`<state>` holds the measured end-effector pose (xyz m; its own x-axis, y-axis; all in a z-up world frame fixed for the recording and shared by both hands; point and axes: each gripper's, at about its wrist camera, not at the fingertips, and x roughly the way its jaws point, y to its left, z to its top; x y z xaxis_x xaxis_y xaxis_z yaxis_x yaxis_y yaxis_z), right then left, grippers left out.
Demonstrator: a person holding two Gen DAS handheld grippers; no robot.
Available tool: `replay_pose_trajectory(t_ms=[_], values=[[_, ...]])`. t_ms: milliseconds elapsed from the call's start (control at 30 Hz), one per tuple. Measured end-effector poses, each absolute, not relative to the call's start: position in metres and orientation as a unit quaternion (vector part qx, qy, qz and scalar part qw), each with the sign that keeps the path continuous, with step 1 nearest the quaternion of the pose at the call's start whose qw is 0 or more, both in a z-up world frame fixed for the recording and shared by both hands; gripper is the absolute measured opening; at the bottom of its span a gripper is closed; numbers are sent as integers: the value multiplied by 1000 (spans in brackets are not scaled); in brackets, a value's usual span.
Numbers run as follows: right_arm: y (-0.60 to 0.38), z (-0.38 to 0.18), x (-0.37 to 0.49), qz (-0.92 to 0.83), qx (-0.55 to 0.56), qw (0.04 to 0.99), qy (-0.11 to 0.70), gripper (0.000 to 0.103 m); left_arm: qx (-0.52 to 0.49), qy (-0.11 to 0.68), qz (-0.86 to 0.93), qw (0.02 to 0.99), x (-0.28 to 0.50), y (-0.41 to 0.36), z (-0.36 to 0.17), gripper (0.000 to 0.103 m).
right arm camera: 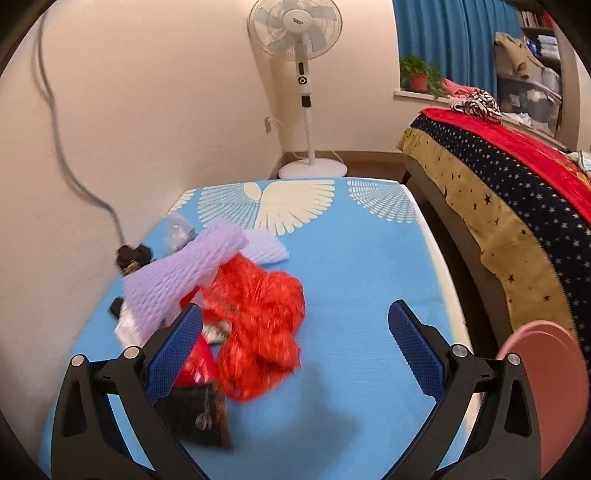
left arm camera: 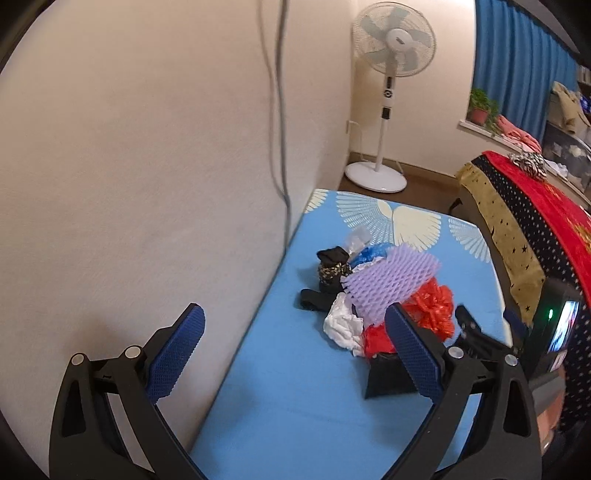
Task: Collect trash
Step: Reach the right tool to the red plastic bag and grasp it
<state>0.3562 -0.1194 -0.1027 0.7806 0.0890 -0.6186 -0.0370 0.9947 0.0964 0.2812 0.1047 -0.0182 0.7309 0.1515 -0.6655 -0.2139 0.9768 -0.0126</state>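
My left tool (left arm camera: 295, 332) and right tool (right arm camera: 295, 328) both hang with jaws apart, gripping nothing, over the blue worktop (right arm camera: 351, 266). The trash heap lies by the wall (left arm camera: 147, 166): a lilac foam net sleeve (right arm camera: 177, 273), its long axis running from near left to far right, red mesh (right arm camera: 258, 317) blurred, a black packet (right arm camera: 199, 413) partly hidden by my finger. A fan (right arm camera: 295, 33) stands beyond; a bed (right arm camera: 517, 192) lies to the right.
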Motion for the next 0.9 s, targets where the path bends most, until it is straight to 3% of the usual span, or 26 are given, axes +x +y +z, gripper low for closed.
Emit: replay_pose_trajectory(t_ms=[167, 367, 533, 633, 667, 833, 900], values=[[-101, -127, 375, 36, 8, 948, 316, 98, -30, 337, 81, 937, 291, 100, -47, 95], [-95, -142, 387, 40, -1, 947, 318, 91, -76, 352, 101, 928, 297, 120, -74, 95], [-90, -147, 394, 45, -10, 941, 336, 86, -44, 343, 115, 931, 299, 117, -82, 94], [-89, -149, 395, 48, -12, 938, 343, 66, -21, 335, 116, 935, 299, 113, -84, 92], [-89, -150, 395, 54, -11, 937, 345, 50, -17, 335, 113, 935, 300, 112, -86, 91], [-91, -147, 392, 70, -1, 940, 335, 39, -30, 346, 78, 934, 305, 114, -93, 91], [-92, -141, 389, 69, -17, 943, 325, 37, -36, 349, 69, 934, 304, 112, -96, 82]])
